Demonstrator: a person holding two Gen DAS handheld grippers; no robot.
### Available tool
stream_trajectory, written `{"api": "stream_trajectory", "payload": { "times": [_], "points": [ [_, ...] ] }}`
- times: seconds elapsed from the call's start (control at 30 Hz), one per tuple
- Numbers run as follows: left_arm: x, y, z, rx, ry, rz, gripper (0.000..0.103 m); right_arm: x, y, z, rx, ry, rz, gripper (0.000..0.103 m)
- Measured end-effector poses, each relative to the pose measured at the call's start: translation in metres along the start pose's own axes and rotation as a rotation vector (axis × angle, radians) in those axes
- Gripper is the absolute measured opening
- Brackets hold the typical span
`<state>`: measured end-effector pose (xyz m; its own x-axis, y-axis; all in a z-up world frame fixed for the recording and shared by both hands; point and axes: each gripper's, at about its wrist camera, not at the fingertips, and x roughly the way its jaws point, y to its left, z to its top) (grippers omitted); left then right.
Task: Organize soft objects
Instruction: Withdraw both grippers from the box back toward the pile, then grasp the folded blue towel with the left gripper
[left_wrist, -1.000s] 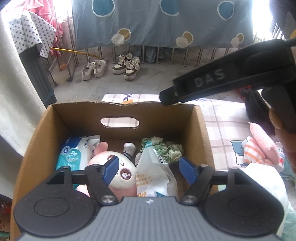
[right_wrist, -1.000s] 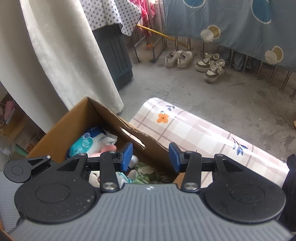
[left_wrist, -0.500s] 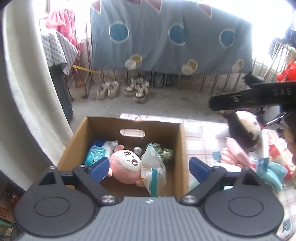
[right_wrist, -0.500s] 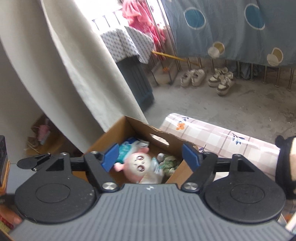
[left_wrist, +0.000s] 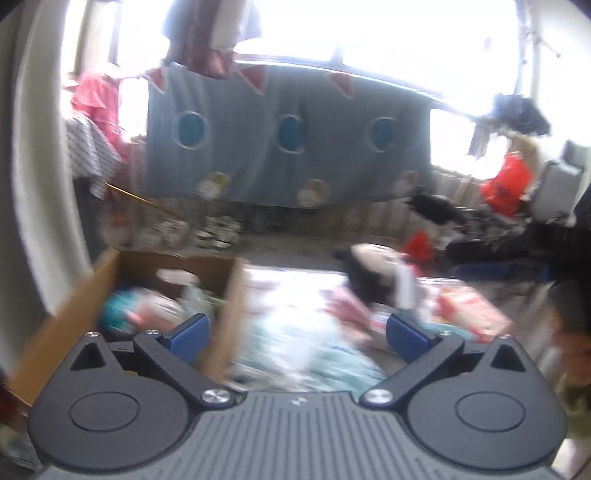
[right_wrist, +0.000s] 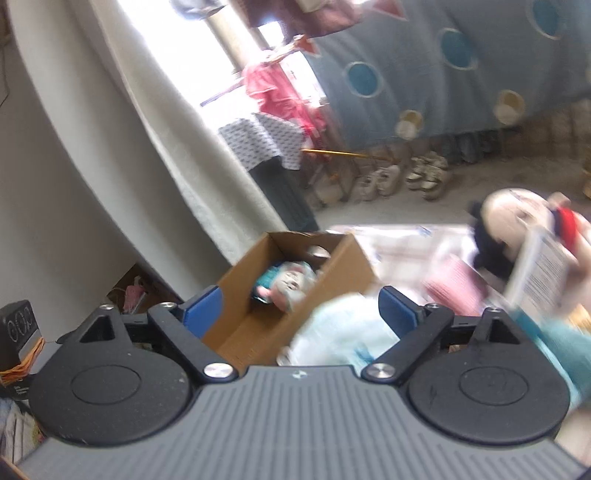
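Both views are blurred by motion. A cardboard box (left_wrist: 59, 321) stands at the left in the left wrist view, with a pink plush (left_wrist: 155, 310) and packets inside. My left gripper (left_wrist: 297, 338) is high above the box's right wall, its jaws opening wide with nothing between them. In the right wrist view the box (right_wrist: 347, 266) sits below centre, the pink plush (right_wrist: 288, 282) showing inside. My right gripper (right_wrist: 301, 310) hangs above it, jaws opening and empty. A pale blue soft bundle (right_wrist: 347, 332) lies right of the box. A black-and-cream plush (right_wrist: 506, 218) lies further right.
Loose soft items (left_wrist: 465, 306) lie on the checked cloth (left_wrist: 280, 288) right of the box. A white curtain (right_wrist: 110, 147) hangs at the left. A blue dotted sheet (left_wrist: 288, 140) hangs behind, with shoes (right_wrist: 384, 181) on the floor below it. A hand (left_wrist: 576, 332) shows at the right edge.
Both grippers have pulled up and back from the box and swung right, and their jaws have spread wider. The box now looks smaller and lies further left.
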<state>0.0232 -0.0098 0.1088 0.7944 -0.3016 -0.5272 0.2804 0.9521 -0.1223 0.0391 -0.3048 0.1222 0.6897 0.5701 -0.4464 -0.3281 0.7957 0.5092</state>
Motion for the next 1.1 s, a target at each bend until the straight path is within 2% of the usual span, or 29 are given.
{"api": "stream_trajectory", "payload": {
  "times": [0.1, 0.17, 0.27, 0.4, 0.6, 0.77, 0.9, 1.03, 1.1],
  "points": [
    [0.004, -0.028, -0.009, -0.002, 0.024, -0.074, 0.102, -0.035, -0.019, -0.034, 0.016, -0.032, -0.08, 0.093],
    [0.008, -0.049, -0.016, 0.024, 0.036, -0.107, 0.103, -0.055, -0.024, -0.055, -0.004, -0.055, -0.145, 0.102],
    [0.016, -0.079, -0.026, 0.064, 0.037, -0.127, 0.103, -0.077, -0.028, -0.084, -0.053, -0.082, -0.249, 0.102],
    [0.031, -0.103, -0.042, 0.089, 0.057, -0.165, 0.103, -0.089, -0.034, -0.113, -0.075, -0.076, -0.374, 0.102],
    [0.048, -0.121, -0.063, 0.078, 0.082, -0.201, 0.103, -0.102, -0.042, -0.136, -0.048, -0.072, -0.559, 0.102],
    [0.066, -0.13, -0.072, 0.096, 0.113, -0.221, 0.103, -0.104, -0.045, -0.141, -0.052, -0.094, -0.719, 0.102],
    [0.072, -0.133, -0.074, 0.133, 0.101, -0.234, 0.103, -0.112, -0.052, -0.147, -0.045, -0.14, -0.753, 0.102],
    [0.077, -0.132, -0.081, 0.138, 0.104, -0.352, 0.103, -0.117, -0.067, -0.156, 0.022, -0.15, -0.778, 0.102],
    [0.082, -0.137, -0.085, 0.163, 0.113, -0.387, 0.103, -0.116, -0.077, -0.164, 0.043, -0.153, -0.769, 0.102]
  ]
}}
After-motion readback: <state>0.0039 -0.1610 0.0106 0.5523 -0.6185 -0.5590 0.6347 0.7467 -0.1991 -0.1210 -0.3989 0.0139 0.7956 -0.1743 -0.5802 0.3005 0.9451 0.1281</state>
